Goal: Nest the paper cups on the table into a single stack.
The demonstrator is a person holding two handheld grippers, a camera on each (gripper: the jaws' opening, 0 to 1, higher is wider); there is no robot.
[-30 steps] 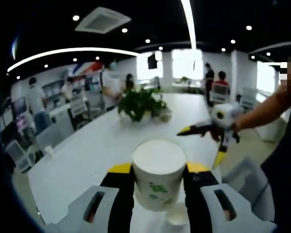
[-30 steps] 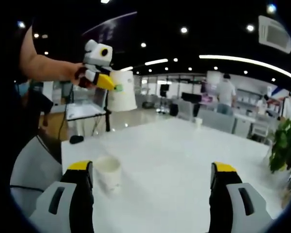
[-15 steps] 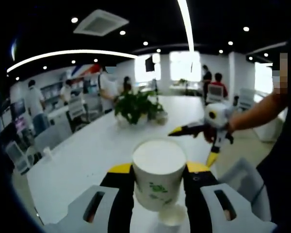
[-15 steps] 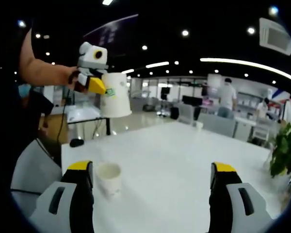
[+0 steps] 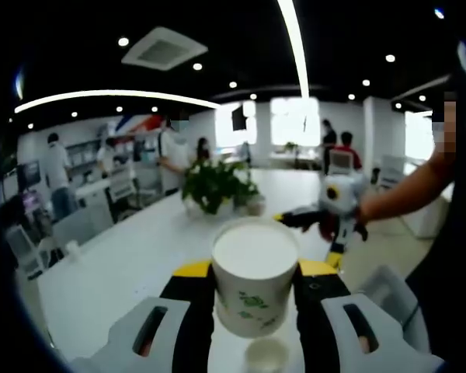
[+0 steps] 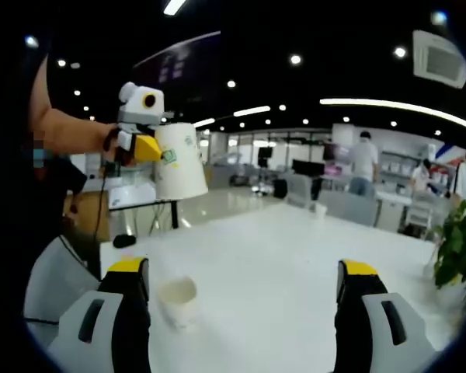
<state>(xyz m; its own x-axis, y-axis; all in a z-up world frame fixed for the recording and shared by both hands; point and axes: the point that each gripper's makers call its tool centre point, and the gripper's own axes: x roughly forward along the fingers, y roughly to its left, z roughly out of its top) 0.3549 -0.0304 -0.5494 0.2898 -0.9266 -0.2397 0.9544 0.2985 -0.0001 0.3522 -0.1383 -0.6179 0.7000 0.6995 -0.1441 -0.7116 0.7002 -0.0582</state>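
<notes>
While the left gripper (image 5: 255,289) clamps a white paper cup (image 5: 255,276) with green print between its yellow-tipped jaws, mouth toward the camera, it holds that cup in the air above a long white table (image 5: 132,256). A second paper cup (image 6: 179,301) stands upright on the table near the edge, just beside the right gripper's left jaw. The right gripper (image 6: 245,291) hangs wide open and empty over the tabletop. A potted plant (image 5: 215,184) sits farther along the table, with people standing beyond it
</notes>
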